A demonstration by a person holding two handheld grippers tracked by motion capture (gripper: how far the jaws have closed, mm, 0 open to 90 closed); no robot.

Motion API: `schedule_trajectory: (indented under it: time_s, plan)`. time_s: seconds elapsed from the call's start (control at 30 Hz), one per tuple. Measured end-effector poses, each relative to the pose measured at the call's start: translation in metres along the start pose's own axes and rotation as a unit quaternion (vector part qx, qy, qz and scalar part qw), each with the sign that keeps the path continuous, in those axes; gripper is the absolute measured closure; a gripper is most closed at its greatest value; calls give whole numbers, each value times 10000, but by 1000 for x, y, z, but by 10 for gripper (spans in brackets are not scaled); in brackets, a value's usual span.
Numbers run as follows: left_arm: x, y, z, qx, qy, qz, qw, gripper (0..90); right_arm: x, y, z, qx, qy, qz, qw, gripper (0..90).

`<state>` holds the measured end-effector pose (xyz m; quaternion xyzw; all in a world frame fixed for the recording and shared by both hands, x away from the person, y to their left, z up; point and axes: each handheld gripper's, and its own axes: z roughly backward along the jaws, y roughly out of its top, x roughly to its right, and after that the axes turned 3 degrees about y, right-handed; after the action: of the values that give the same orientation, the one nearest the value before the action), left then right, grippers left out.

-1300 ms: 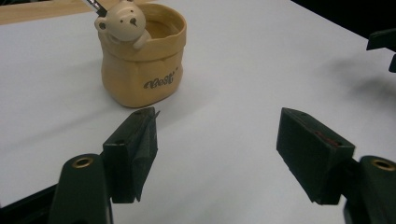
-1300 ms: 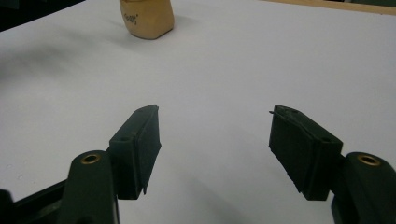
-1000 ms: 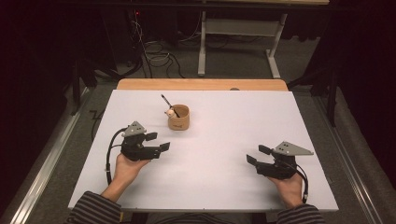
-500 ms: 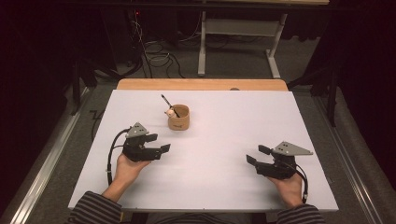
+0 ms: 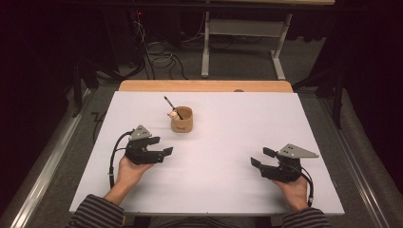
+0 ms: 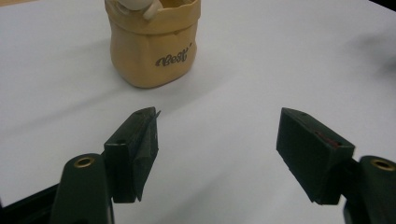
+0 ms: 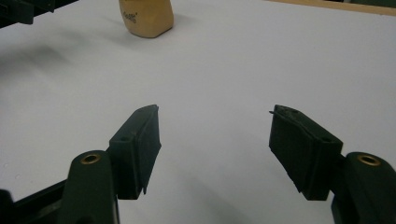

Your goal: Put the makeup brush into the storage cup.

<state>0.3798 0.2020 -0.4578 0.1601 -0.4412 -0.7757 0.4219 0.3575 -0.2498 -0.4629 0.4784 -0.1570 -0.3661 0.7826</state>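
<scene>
A tan sack-shaped cup (image 5: 182, 119) stands on the white table (image 5: 228, 123) left of centre, with a dark pen and a small pale figure sticking out of it. In the left gripper view the cup (image 6: 153, 43) sits just ahead of the jaws, printed with dark lettering. My left gripper (image 5: 164, 145) rests on the table a little short of the cup, open and empty; its jaws (image 6: 217, 149) stand wide apart. My right gripper (image 5: 259, 157) lies at the right front, open and empty (image 7: 215, 144), with the cup (image 7: 145, 16) far off to its upper left.
A wooden strip (image 5: 204, 86) runs along the table's far edge. Beyond it stand a white frame (image 5: 242, 38) and loose cables (image 5: 157, 52) on the floor. A metal rail (image 5: 52, 156) borders the left side. The other gripper's dark body (image 7: 28, 9) shows at top left.
</scene>
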Motion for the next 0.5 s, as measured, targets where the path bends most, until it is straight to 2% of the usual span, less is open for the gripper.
schedule_trajectory:
  time_s: [0.5]
  plan:
    - [0, 0, 1, 81, 9, 26, 10000, 305, 1, 0, 0, 15, 1, -8, 10000, 350]
